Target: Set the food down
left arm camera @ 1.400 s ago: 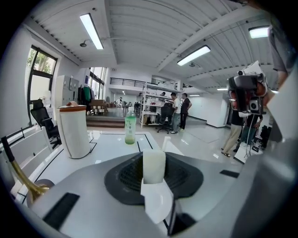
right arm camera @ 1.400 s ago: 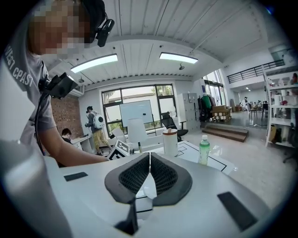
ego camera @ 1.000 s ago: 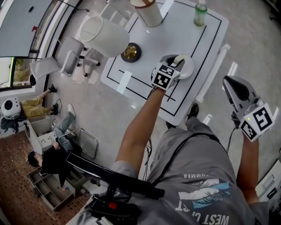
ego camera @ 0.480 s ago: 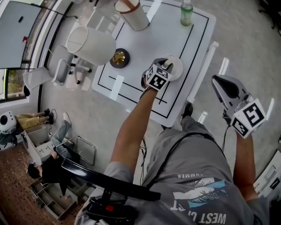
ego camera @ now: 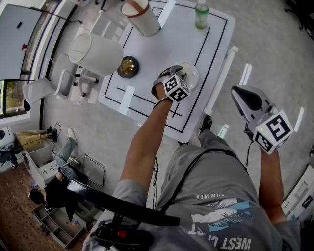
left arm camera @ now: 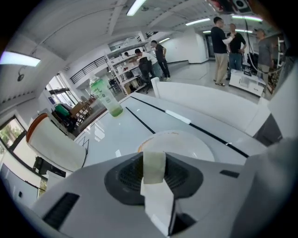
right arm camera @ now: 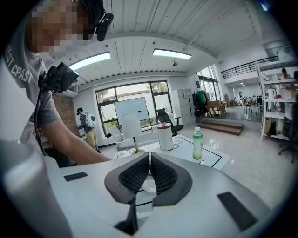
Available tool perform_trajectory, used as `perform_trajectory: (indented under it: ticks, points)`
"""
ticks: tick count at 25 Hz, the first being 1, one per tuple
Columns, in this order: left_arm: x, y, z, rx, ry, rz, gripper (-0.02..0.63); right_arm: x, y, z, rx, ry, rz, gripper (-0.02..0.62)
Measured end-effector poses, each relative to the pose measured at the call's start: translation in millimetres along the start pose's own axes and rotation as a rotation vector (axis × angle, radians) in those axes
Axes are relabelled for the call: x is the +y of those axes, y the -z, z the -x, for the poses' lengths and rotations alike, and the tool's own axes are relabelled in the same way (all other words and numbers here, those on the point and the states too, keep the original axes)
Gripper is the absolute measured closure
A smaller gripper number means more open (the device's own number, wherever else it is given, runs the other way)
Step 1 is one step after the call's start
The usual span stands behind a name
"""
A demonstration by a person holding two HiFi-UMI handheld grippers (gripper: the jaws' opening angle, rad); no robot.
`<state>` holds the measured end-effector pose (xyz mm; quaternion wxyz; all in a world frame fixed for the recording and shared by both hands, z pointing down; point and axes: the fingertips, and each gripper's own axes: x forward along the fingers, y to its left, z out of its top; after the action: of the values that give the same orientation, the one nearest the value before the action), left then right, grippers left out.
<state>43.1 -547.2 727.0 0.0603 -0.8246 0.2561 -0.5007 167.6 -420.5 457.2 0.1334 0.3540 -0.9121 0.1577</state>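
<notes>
My left gripper hangs just above a white plate near the table's front edge. In the left gripper view its jaws are shut on a pale flat piece of food, which stands upright between the pads with the plate right beyond it. My right gripper is held off the table to the right, over the floor. In the right gripper view its jaws meet with nothing between them.
A white table marked with black lines carries a green bottle at the far edge, a white canister with a brown rim, and a brass piece on a dark disc. A white tub and chairs stand to the left.
The head view has drifted, so the table sits higher and further left in it. My left gripper stays over the plate with the food; the right gripper holds its place.
</notes>
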Motion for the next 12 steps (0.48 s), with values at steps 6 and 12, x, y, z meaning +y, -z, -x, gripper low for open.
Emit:
perform_trajectory:
  ticks: [6, 12]
  points:
    - [-3.1, 4.5, -8.2, 0.053, -0.037, -0.121, 0.505, -1.2, 3.6, 3.5, 0.011, -0.004, -0.003, 0.586]
    - [-10.2, 8.9, -11.3, 0.082, -0.046, -0.218, 0.503, -0.4, 6.6, 4.2, 0.021, -0.008, -0.005, 0.586]
